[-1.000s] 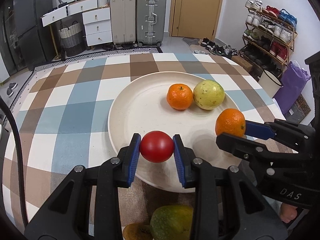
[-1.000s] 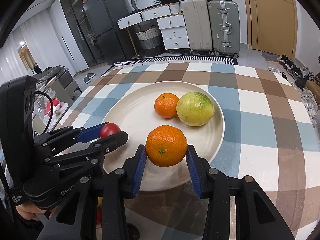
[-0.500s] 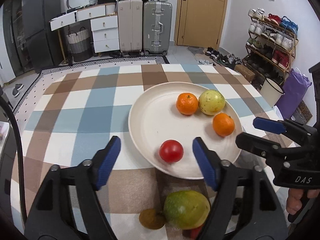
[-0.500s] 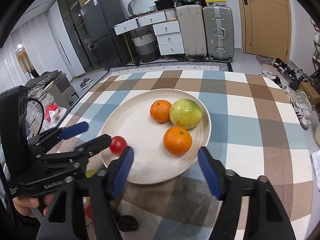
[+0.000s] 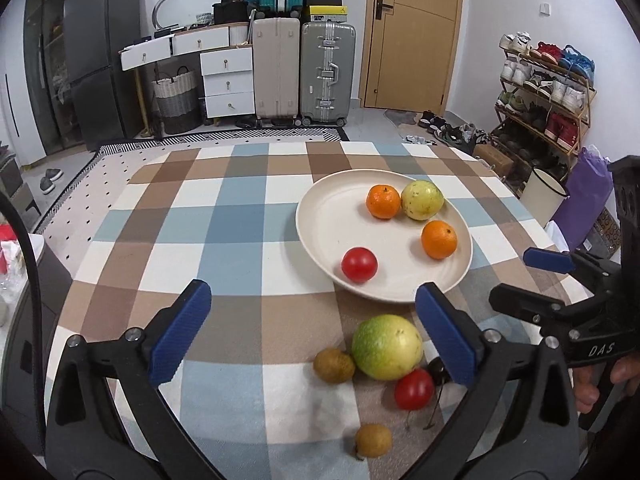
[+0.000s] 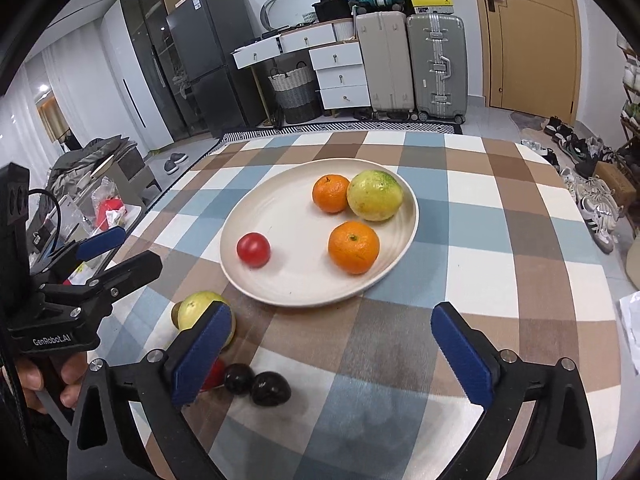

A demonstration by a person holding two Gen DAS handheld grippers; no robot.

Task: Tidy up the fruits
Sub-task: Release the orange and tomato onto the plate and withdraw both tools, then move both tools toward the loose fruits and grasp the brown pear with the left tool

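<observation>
While both tools hang above the near edge of the checked table (image 5: pixel 224 240) with jaws spread wide and holding nothing, four fruits sit on the plate (image 5: pixel 320 216) and the rest lie loose on the cloth short of it. The big green-yellow fruit (image 5: pixel 387 347) lies just ahead of the left gripper (image 5: pixel 312 336), slightly toward its right finger, with a red tomato (image 5: pixel 414 389) touching it. From the right gripper (image 6: pixel 332 354) that cluster sits off to the left, beside its left finger, so the left one looks better placed for the next pick.
</observation>
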